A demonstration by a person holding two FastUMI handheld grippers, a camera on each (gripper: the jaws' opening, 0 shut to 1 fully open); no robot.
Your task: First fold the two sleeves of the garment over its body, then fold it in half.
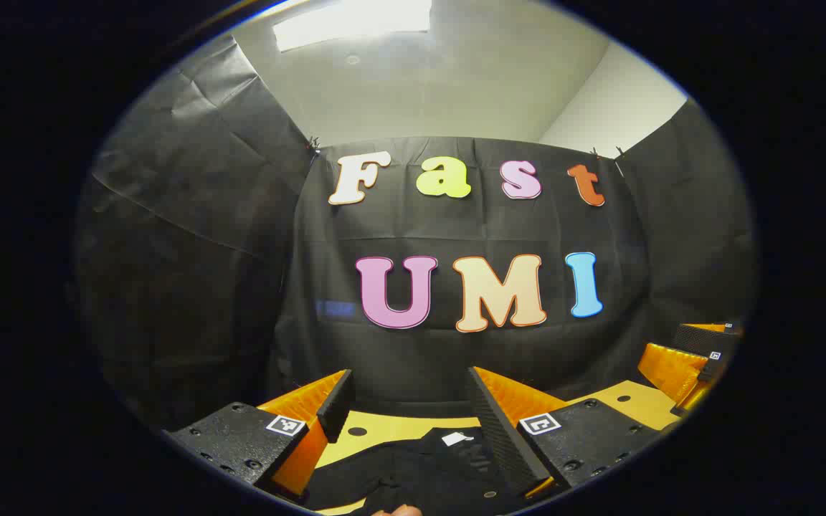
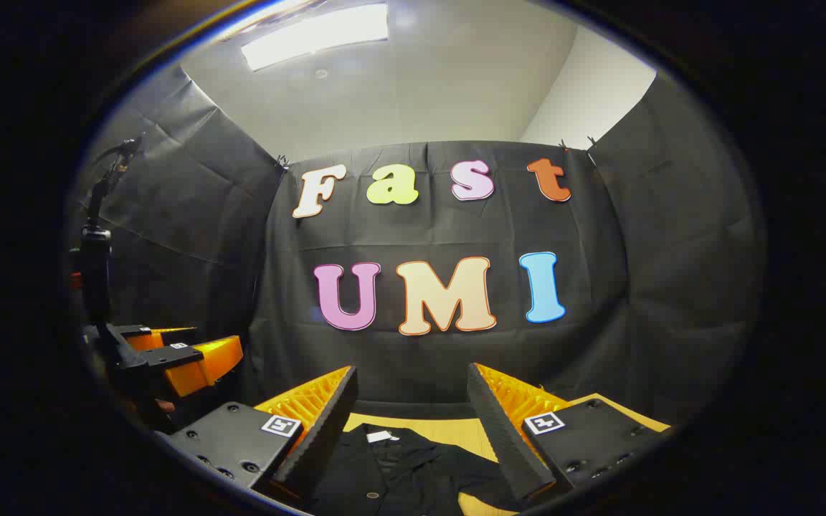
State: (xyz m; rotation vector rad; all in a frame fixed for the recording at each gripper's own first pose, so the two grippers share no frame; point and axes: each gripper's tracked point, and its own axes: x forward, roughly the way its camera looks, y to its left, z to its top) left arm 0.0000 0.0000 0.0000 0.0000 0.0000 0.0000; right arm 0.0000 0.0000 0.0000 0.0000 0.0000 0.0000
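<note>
A black shirt [image 1: 420, 466] lay on the yellow table [image 1: 384, 428] at bottom centre. The left gripper [image 1: 409, 405] and right gripper [image 2: 411, 401] hung wide open above it, holding nothing.

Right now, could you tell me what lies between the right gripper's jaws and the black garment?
Nothing: in the right gripper view, the right gripper hangs open above the black garment on the yellow table, apart from it.

Both views sit low and level, side by side, facing the booth's black cloth back wall [image 1: 456, 236]. They share it, the yellow wooden table's [image 2: 456, 428] far edge and the black garment [image 2: 399, 466].
</note>
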